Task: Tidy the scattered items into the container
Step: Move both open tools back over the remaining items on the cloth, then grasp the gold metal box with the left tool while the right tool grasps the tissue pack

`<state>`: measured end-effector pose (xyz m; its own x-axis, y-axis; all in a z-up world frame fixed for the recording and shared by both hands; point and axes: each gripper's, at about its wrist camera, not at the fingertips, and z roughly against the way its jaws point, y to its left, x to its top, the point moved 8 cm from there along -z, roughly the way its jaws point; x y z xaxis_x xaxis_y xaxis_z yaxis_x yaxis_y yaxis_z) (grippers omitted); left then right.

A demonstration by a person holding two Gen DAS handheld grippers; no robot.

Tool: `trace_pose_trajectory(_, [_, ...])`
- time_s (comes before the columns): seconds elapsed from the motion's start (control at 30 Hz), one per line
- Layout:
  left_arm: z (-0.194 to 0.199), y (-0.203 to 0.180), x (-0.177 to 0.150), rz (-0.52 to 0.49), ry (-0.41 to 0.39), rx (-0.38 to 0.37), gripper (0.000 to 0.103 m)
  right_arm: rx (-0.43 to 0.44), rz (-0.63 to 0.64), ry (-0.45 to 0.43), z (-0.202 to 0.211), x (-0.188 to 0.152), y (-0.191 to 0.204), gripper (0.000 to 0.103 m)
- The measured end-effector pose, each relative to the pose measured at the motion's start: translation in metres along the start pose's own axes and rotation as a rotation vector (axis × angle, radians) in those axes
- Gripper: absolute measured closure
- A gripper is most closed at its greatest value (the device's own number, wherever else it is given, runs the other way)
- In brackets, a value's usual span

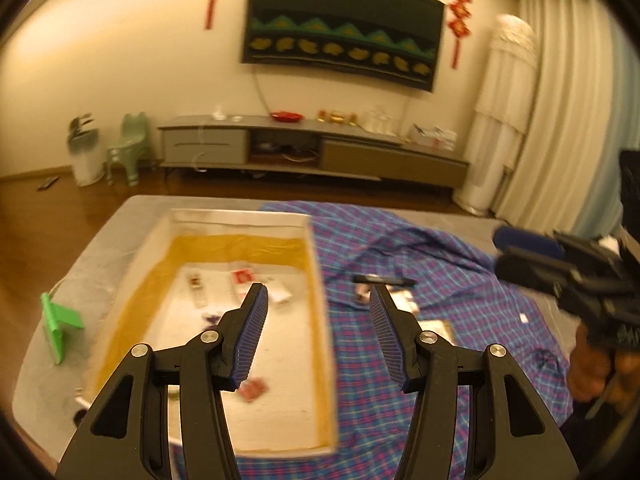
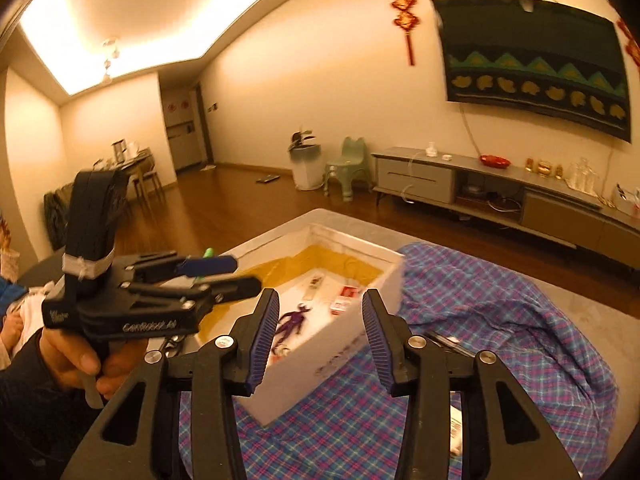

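Note:
A white foam box (image 1: pixel 236 216) with a yellow lining stands on the grey table; it also shows in the right wrist view (image 2: pixel 360 332). Several small items lie inside: a small bottle (image 1: pixel 197 288), a red-and-white packet (image 1: pixel 244 278), a red packet (image 1: pixel 253 390) and a purple figure (image 2: pixel 294 320). On the blue plaid cloth (image 1: pixel 460 280) beside the box lie a black pen (image 1: pixel 384 280) and small cards (image 1: pixel 404 300). My left gripper (image 1: pixel 318 300) is open and empty above the box's right wall. My right gripper (image 2: pixel 320 304) is open and empty above the box's near corner.
A green plastic piece (image 1: pixel 58 324) lies on the table left of the box. The right gripper shows at the right edge of the left wrist view (image 1: pixel 560 264); the left gripper shows at left in the right wrist view (image 2: pixel 160 292). A TV cabinet (image 1: pixel 312 148) stands behind.

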<state>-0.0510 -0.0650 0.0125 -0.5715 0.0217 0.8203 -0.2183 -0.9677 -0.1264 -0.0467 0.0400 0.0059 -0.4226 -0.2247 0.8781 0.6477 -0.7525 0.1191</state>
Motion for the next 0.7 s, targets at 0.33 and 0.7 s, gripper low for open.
trace_pose_trajectory(0.33, [-0.063, -0.085, -0.025, -0.116, 0.131, -0.053, 0.047, -0.148, -0.154, 0.142, -0.019, -0.087, -0.113, 0.047])
trace_pose_trajectory(0.7, [-0.166, -0.122, -0.055, -0.002, 0.324, -0.145, 0.047, -0.193, 0.143, 0.373, -0.071, -0.146, -0.116, 0.024])
